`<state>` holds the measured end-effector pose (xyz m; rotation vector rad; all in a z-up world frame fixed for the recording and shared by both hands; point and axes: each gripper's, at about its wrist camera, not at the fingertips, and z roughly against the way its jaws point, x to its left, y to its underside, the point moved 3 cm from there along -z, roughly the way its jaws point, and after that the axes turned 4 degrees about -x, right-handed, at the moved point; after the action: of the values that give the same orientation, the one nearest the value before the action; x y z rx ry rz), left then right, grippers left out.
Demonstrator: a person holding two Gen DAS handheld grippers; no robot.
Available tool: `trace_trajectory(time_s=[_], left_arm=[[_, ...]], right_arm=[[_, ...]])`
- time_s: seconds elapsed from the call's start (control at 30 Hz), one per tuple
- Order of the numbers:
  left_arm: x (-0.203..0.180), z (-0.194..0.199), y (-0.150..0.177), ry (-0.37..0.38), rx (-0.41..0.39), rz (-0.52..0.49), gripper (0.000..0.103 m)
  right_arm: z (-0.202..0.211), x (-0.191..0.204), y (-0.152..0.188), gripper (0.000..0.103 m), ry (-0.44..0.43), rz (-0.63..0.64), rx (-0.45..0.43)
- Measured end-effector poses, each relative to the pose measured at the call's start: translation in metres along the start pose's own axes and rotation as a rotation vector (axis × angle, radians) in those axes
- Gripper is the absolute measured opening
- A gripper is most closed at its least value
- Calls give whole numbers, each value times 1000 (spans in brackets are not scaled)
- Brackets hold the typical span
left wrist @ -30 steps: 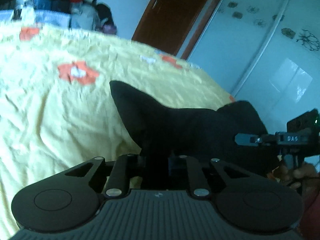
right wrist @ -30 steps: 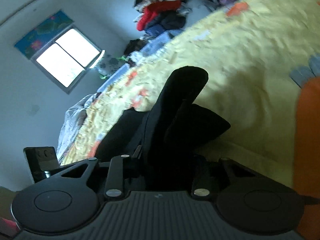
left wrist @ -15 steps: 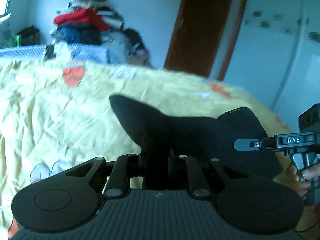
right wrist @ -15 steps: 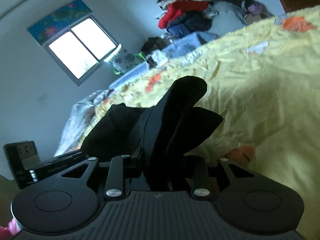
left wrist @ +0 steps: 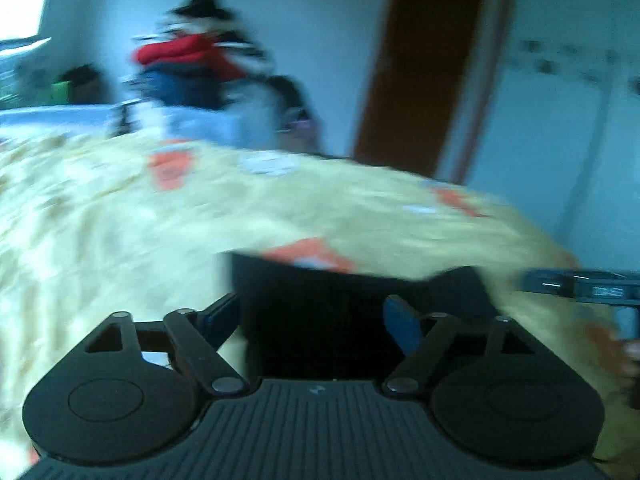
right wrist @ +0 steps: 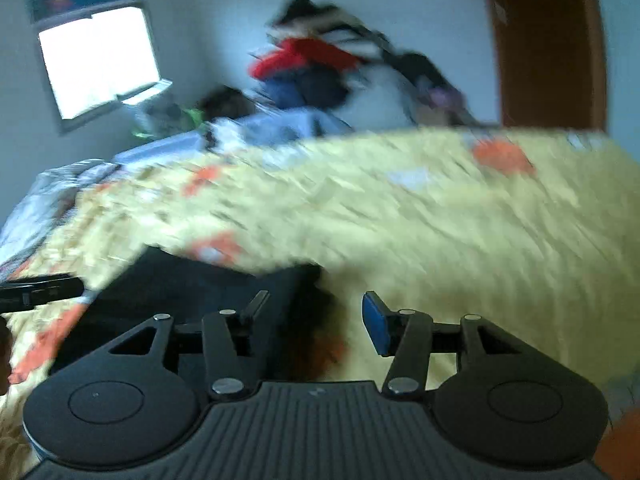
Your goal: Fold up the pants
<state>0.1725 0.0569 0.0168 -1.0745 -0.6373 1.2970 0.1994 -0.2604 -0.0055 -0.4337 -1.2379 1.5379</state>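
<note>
The black pants [left wrist: 360, 292] lie flat on the yellow bed sheet [left wrist: 100, 240], just ahead of my left gripper [left wrist: 312, 314]. Its jaws are opening and stand wide, with the cloth low between the fingers [left wrist: 400, 322] and no pad pressing on it. In the right wrist view the pants [right wrist: 180, 288] spread out to the left. My right gripper [right wrist: 314, 308] is opening too; the pants' right edge lies under its gap, free of the pads. Both views are blurred.
A heap of clothes [right wrist: 312, 64] is stacked past the far side of the bed. A brown door [left wrist: 424, 80] and a white wardrobe [left wrist: 560, 140] stand to the right, a window [right wrist: 96, 60] to the left. A hand [left wrist: 628, 356] shows at the right edge.
Both grippers held raised folds of the black pants; now both have opened and the cloth has dropped flat onto the sheet. Both cameras have risen and swung.
</note>
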Motion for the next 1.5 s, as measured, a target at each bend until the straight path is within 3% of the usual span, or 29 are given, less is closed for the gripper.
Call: trace_trajectory(time_s=[0.03,0.1,0.17,0.23,0.3,0.4,0.53,0.67,1.0,1.13,1.4,1.47,1.5], left_arm=[[-10,-7,0,33,9,-20,93],[-20,-21,9,24,47,-49,95],[-15,-40,24,-42,130,-53,92],[-4,-54,38,-69,172,-30,90],[-5,-48,40,-79,145,-70,90],[-14,-29,36,-124,121,-120,91],[-19,-7,45,-78,105,-69,92],[-32,-17,63,-125,102,-150,94],[-41,-19,70,-196,50,-172,99],[-41,-20,69,-203,53,-174,99],[-38,-23,70,-206,58,-168,101],[-37,-23,70,-203,59,-163,100],[-37,-23,70,-204,60,-163,101]], right_arm=[[-2,12,-2,50,-46,20,-11],[-14,35,-1,49,-97,92,-6],[-32,55,5,49,-83,199,22],[-56,58,19,48,-15,252,109],[-71,53,28,51,7,248,124],[-56,57,21,52,44,196,122],[-19,77,24,52,-17,199,83],[-24,85,53,52,-16,243,157],[-16,97,59,56,34,213,114],[-23,96,70,66,82,255,97],[-23,98,76,74,123,270,56],[-23,96,77,80,133,265,51],[-23,95,77,91,143,259,48]])
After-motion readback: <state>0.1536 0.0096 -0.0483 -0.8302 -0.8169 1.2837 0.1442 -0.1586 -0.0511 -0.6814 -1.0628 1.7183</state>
